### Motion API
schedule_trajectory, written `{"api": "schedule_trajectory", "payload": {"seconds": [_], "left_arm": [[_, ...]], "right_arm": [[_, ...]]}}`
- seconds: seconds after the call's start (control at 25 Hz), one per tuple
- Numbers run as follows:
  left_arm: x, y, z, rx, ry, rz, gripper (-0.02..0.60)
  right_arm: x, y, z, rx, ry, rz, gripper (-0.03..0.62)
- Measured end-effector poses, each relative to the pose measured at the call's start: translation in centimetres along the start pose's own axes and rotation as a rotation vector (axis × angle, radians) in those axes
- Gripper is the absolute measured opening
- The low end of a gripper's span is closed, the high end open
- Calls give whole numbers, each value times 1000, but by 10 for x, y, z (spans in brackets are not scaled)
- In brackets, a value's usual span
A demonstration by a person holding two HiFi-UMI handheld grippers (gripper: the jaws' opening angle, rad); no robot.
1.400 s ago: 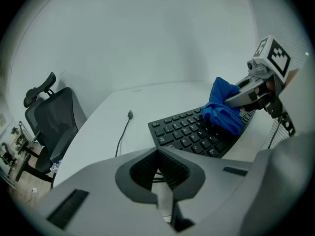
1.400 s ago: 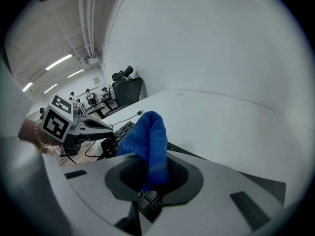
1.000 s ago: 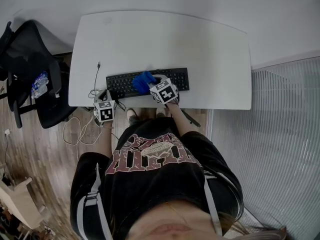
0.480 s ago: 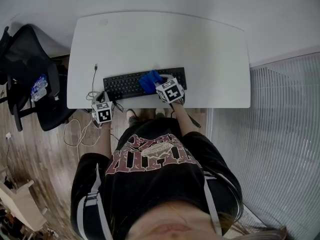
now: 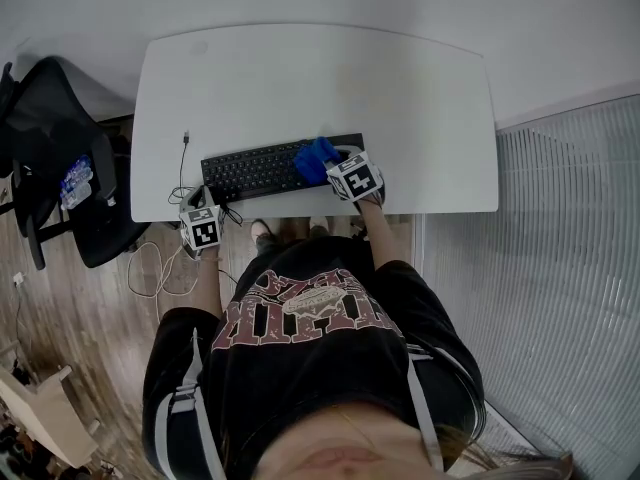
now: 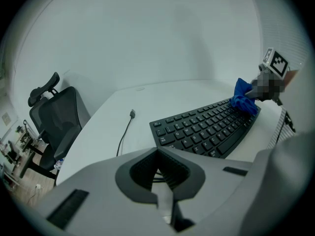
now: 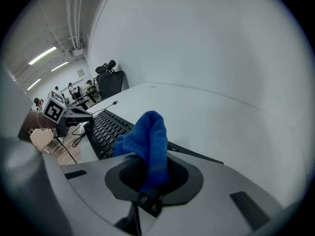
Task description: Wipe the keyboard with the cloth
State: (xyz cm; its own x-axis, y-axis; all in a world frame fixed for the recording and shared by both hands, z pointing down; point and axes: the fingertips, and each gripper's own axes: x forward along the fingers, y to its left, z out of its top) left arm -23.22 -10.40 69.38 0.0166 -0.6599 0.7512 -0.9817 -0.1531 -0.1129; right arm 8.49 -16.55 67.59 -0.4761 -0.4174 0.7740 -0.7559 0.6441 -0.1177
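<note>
Head view: my right gripper [image 5: 345,171] holds a blue cloth [image 5: 314,158] on the right end of the black keyboard [image 5: 250,171], mid-frame on the white desk [image 5: 300,78]. My left gripper [image 5: 201,213] sits at the desk's lower left edge.

Left gripper view: jaws clenched together on nothing; keyboard at centre right.

Right gripper view: jaws grasping the cloth, bottom centre.

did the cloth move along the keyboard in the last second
Yes. The blue cloth has slid rightward along the keyboard, from near its middle toward its right end.
</note>
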Motion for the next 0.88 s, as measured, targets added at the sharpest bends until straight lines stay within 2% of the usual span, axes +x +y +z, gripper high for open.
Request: {"api": "schedule_trajectory", "payload": {"seconds": [0.56,0.88], "left_arm": [[2,2,-1,-9,-7,8,34],[-1,2,0,-18,3,17,35]], "right_arm": [[-31,-48,-31,94,0,-102,64],[-56,-79,-55,183,-4,-183,64]]}}
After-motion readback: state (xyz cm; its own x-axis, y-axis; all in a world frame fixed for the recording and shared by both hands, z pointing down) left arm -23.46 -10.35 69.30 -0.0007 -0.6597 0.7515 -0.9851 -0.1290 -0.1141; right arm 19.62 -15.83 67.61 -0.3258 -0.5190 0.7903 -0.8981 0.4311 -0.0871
